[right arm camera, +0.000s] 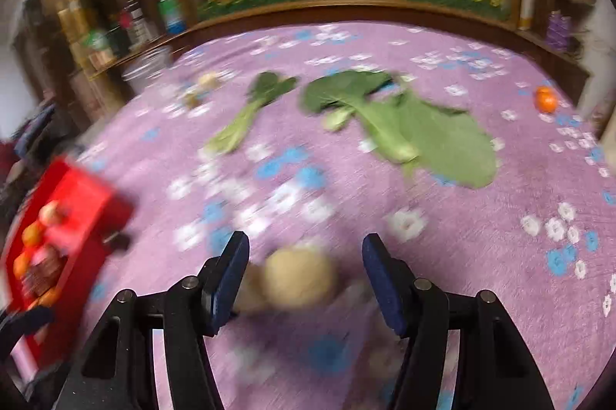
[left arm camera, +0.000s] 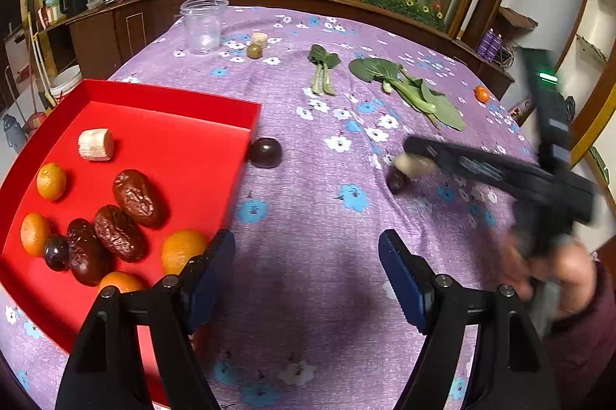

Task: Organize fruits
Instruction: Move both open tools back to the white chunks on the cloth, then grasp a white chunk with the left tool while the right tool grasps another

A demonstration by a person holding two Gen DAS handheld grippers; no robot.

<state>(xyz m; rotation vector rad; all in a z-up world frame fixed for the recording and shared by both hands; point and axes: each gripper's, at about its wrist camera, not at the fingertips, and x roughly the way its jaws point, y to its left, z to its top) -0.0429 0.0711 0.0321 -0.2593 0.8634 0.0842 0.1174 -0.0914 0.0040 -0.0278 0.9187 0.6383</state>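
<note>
Pale fruit chunk [right arm camera: 298, 281] between right hand-held gripper [right arm camera: 306, 275] fingers.

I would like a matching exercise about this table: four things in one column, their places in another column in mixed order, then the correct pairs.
Things:
1. wrinkled dates
2. dark round fruit
3. clear plastic cup
4. pale chunk

Places:
A. far side of the purple cloth, upright
B. between the open jaws of the right gripper
C. inside the red tray
D. on the cloth, just outside the tray's corner

Pairs: 1-C, 2-D, 3-A, 4-B
</note>
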